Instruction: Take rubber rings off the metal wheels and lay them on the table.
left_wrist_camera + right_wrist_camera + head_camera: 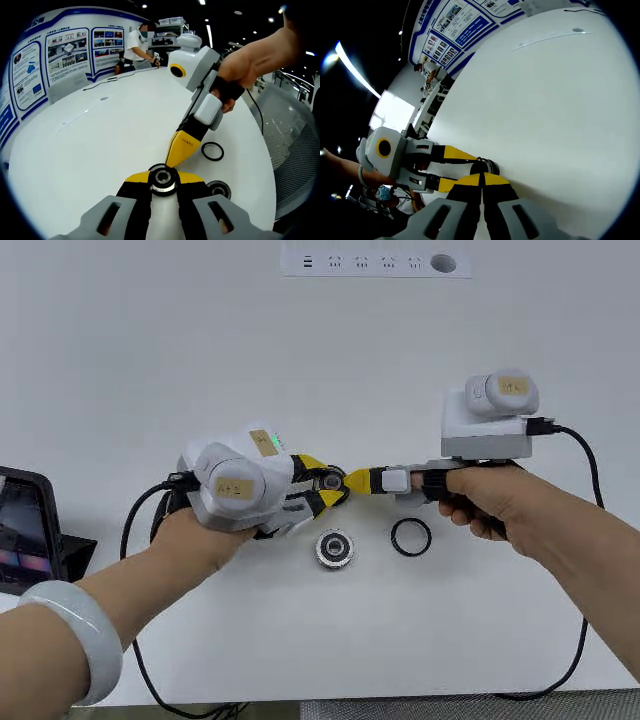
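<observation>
Left forearm (150, 580) with a pale bangle (62, 625) sat closest, reaching over the white worktop (300, 370). Left hand-held gripper (328, 486) was clamped on a metal wheel (162, 178), held off the surface, likely to steady it. Right hand-held gripper (354, 480) had jaws together, tip at that wheel's rim, probably to nip its ring; couldn't tell if it had caught. Second wheel (333, 548) lay on the worktop, loose rubber ring (411, 537) just beside it, already laid down.

White table (300, 360) with power strip (376, 262); blue-framed wall posters (62, 50), perhaps ceiling strip lights (210, 36).
</observation>
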Action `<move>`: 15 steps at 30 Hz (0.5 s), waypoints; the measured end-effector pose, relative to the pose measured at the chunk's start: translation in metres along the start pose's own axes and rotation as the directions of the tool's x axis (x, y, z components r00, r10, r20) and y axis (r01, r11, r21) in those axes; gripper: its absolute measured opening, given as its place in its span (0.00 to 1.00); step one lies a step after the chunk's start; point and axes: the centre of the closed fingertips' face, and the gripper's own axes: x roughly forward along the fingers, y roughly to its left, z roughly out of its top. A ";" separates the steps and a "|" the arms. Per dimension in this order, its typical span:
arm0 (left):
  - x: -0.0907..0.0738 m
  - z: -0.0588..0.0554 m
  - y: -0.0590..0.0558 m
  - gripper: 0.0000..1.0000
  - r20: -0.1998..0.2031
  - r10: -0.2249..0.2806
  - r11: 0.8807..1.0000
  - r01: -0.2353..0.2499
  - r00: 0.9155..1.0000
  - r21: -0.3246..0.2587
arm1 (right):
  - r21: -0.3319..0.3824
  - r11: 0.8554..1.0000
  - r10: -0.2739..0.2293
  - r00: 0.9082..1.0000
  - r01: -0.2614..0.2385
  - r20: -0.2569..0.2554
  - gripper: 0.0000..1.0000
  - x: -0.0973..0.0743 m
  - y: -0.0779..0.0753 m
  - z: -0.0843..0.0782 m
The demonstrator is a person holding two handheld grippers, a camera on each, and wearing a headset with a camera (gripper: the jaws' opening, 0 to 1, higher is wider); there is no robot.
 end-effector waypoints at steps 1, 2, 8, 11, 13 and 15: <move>0.000 0.001 0.000 0.21 0.007 0.000 1.000 0.000 1.000 0.000 | 0.000 1.000 -0.001 1.000 0.001 0.000 0.02 0.000 0.000 0.000; -0.001 0.002 0.000 0.23 0.011 0.001 1.000 -0.001 1.000 0.000 | 0.002 1.000 0.000 1.000 0.000 0.001 0.02 0.000 0.000 0.000; -0.001 0.002 0.000 0.30 0.012 0.004 1.000 -0.004 1.000 0.012 | 0.002 1.000 0.003 1.000 -0.003 0.000 0.02 -0.001 0.001 0.000; -0.003 0.002 -0.001 0.34 0.014 0.007 1.000 -0.007 1.000 0.008 | 0.001 1.000 0.008 1.000 -0.008 0.002 0.02 -0.001 0.003 0.000; -0.004 0.001 -0.001 0.35 0.014 0.009 1.000 -0.009 1.000 0.007 | 0.000 1.000 0.010 1.000 -0.010 0.005 0.02 -0.002 0.005 0.000; -0.005 0.000 -0.001 0.37 0.013 0.011 1.000 -0.011 1.000 0.001 | 0.001 1.000 0.014 1.000 -0.014 0.008 0.02 -0.003 0.007 -0.001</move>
